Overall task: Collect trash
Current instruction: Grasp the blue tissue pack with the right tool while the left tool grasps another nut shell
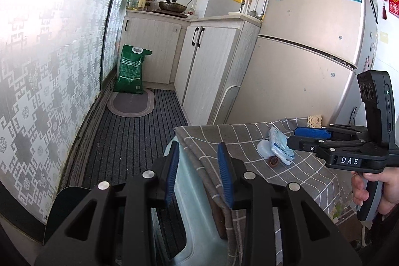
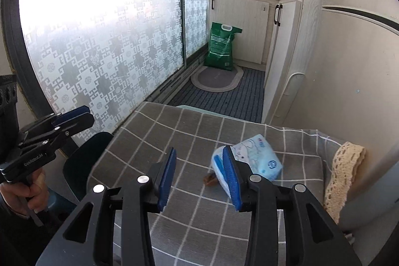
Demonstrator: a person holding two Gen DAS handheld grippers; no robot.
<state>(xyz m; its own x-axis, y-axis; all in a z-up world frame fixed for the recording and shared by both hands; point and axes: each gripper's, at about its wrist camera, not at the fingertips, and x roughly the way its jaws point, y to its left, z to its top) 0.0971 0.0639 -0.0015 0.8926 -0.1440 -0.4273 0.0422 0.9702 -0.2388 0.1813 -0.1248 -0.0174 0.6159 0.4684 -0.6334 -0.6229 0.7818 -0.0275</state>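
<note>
Grey checked cloth covers the counter [image 2: 159,141], where a blue tissue pack [image 2: 259,156] lies beside a brown scrap [image 2: 210,180], while the left hand-held gripper [image 1: 199,173] and right hand-held gripper [image 2: 199,178] both hover released, grasping nothing.

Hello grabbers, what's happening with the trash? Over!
Left gripper open, empty. Right gripper open, empty. Tissue pack and brown scrap on checked cloth. Nothing blocking.
</note>
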